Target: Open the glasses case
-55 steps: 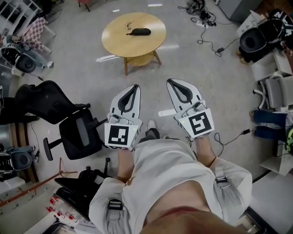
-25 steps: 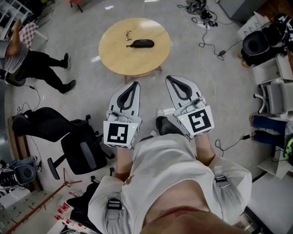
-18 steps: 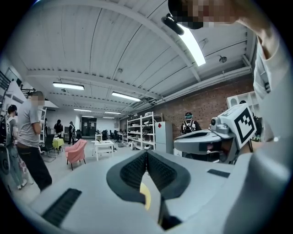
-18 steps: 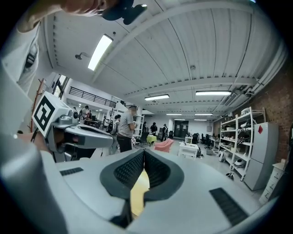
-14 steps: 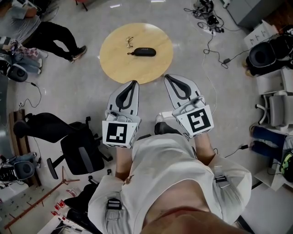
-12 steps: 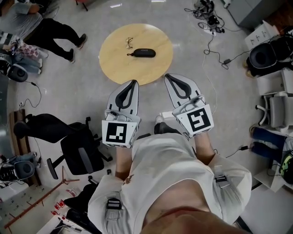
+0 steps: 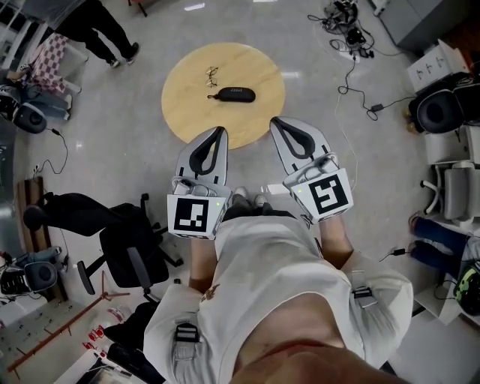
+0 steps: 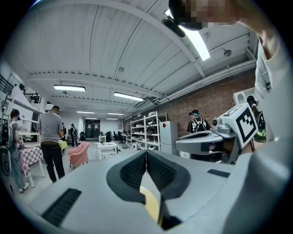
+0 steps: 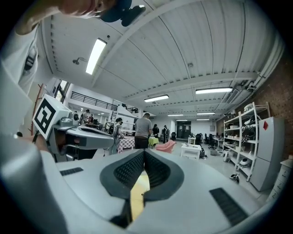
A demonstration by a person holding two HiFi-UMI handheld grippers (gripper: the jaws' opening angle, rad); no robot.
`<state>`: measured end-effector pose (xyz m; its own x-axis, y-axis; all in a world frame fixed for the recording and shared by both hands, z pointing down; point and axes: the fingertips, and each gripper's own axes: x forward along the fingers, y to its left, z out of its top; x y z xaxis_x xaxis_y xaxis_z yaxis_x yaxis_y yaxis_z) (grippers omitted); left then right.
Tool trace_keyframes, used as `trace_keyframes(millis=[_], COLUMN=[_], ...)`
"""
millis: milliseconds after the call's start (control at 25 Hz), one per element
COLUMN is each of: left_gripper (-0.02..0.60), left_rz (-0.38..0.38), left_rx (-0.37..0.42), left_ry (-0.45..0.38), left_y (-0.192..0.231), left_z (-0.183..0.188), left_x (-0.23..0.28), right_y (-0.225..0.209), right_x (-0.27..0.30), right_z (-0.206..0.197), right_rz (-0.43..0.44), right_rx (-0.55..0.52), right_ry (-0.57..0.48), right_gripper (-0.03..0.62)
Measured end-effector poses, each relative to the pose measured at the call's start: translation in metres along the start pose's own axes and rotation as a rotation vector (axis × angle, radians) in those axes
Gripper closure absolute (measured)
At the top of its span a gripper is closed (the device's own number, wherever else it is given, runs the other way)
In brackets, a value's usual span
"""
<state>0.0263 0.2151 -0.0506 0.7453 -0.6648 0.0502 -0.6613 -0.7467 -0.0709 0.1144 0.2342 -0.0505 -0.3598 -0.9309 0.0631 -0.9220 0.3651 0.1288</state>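
Note:
A black zipped glasses case [image 7: 232, 94] lies closed near the middle of a round wooden table [image 7: 187, 112]. A pair of glasses [image 7: 211, 74] lies just beyond it. My left gripper [image 7: 220, 130] and right gripper [image 7: 275, 121] are held side by side, pointing level toward the table, with their tips over its near edge. Both are shut with nothing between the jaws. In the left gripper view the left gripper [image 8: 146, 153] shows its pads pressed together, and in the right gripper view the right gripper [image 9: 144, 151] does too. A sliver of yellow tabletop shows below each.
A black office chair [image 7: 124, 232] stands on the floor at the left. Cables [image 7: 352, 45] trail at the upper right, near black cases and boxes [image 7: 442, 105]. A person [image 7: 97, 22] stands at the top left. Shelving [image 8: 151, 130] lines the room's far side.
The table and case have drawn closer, and the gripper tips now overlap the table's near edge. The person at the left has moved up toward the top of the view.

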Motion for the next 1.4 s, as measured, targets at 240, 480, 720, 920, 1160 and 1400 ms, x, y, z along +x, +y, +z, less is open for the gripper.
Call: trace_keyframes(millis=[240, 480, 720, 920, 1160, 1400], left_gripper=[0.561, 0.561, 0.561, 0.561, 0.561, 0.561], left_rz=[0.013, -0.014, -0.041, -0.069, -0.109, -0.135], left_rx=[0.001, 0.011, 0.006, -0.003, -0.035, -0.092], left_ry=[0.010, -0.003, 0.003, 0.011, 0.034, 0.070], left_y=[0.028, 0.061, 0.101, 0.132, 0.165, 0.179], left_z=[-0.004, -0.008, -0.009, -0.016, -0.038, -0.058], left_x=[0.029, 0.066, 0.104, 0.129, 0.158, 0.181], right_y=[-0.016, -0.035, -0.056, -0.066, -0.079, -0.094], right_x=[0.034, 0.075, 0.125, 0.162, 0.201, 0.215], right_z=[-0.004, -0.008, -0.006, -0.010, -0.027, -0.051], right_rz=[0.002, -0.005, -0.029, -0.054, -0.090, -0.145], right_rx=[-0.001, 0.008, 0.018, 0.018, 0.016, 0.019], right_ry=[0.002, 0.005, 0.015, 0.037, 0.092, 0.154], right_gripper=[0.574, 0.574, 0.574, 0.574, 0.574, 0.574])
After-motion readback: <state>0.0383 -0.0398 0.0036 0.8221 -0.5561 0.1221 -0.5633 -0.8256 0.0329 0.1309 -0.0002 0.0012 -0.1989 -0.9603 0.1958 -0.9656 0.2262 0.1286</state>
